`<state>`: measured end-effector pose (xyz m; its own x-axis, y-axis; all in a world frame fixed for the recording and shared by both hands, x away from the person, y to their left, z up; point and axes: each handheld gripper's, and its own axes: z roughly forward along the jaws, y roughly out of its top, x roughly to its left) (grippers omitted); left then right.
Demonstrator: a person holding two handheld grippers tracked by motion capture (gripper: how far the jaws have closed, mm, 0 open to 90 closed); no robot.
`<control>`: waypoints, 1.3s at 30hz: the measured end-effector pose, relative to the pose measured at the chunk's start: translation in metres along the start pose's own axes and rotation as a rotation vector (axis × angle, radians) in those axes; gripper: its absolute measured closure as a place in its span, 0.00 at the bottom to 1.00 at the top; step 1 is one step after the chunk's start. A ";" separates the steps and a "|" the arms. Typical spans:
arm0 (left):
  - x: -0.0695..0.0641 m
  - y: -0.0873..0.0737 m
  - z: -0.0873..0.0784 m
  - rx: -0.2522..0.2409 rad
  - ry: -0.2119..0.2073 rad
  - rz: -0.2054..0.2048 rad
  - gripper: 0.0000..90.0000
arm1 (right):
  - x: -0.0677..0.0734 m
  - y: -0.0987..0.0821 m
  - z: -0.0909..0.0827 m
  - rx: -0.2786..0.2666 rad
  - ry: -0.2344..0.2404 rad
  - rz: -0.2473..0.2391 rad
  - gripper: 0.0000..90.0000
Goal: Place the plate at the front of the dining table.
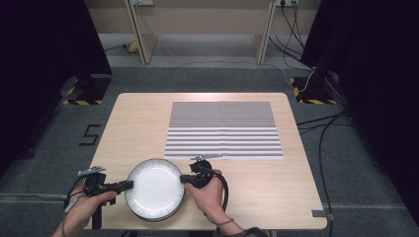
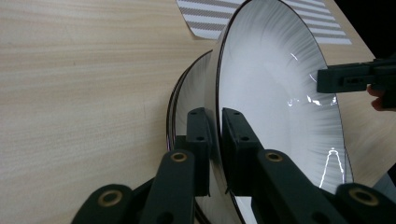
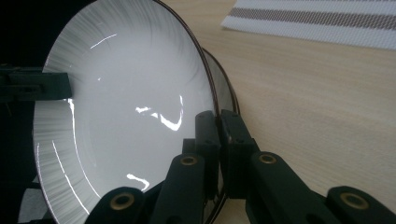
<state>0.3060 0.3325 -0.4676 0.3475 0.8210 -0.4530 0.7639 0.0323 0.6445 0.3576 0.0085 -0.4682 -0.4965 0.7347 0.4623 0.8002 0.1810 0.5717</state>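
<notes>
1. Left gripper (image 1: 129,185), held in the person's left hand (image 1: 88,205), sits at the near-left part of the worktop (image 1: 138,123). Its jaws are clamped on the left rim of the top plate (image 1: 155,186).
2. Left gripper view: the two black jaws pinch the rim of the top plate (image 2: 275,93) with almost no gap. At least one further plate (image 2: 194,88) lies beneath it, rim just visible; the count is unclear.
3. The plates sit at the near edge of the worktop, centre-left, just in front of the striped mat (image 1: 222,129).
4. Right gripper (image 1: 184,179), held in the right hand (image 1: 210,195), is closed on the right rim of the same top plate.
5. Right gripper view: the jaws grip the rim of the top plate (image 3: 126,107); the lower plate's edge (image 3: 224,88) shows behind it.
</notes>
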 end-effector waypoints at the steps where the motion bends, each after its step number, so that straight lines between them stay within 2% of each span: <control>1: 0.000 0.001 0.001 -0.005 -0.001 -0.002 0.91 | 0.000 0.000 -0.001 -0.010 -0.007 -0.011 0.97; 6: -0.005 0.007 0.005 -0.052 -0.010 -0.006 0.93 | -0.001 0.000 -0.009 -0.064 -0.023 -0.033 0.97; 8: -0.006 0.009 0.005 -0.063 -0.010 0.000 0.93 | -0.001 0.000 -0.010 -0.069 -0.024 -0.038 0.97; 9: -0.007 0.011 0.006 -0.074 -0.008 0.005 0.93 | -0.001 0.002 -0.014 -0.092 -0.033 -0.051 0.97; 16: -0.012 0.019 0.010 -0.112 -0.022 0.038 0.93 | -0.003 0.008 -0.022 -0.113 -0.044 -0.058 0.97; 31: -0.021 0.031 0.020 -0.128 -0.041 0.072 0.93 | -0.012 0.012 -0.035 -0.136 -0.063 -0.050 0.97; 39: -0.026 0.037 0.024 -0.137 -0.038 0.086 0.93 | -0.015 0.015 -0.039 -0.149 -0.076 -0.049 0.97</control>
<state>0.3384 0.2984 -0.4466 0.4309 0.8021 -0.4134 0.6500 0.0419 0.7588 0.3636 -0.0259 -0.4402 -0.5023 0.7756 0.3822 0.7141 0.1228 0.6892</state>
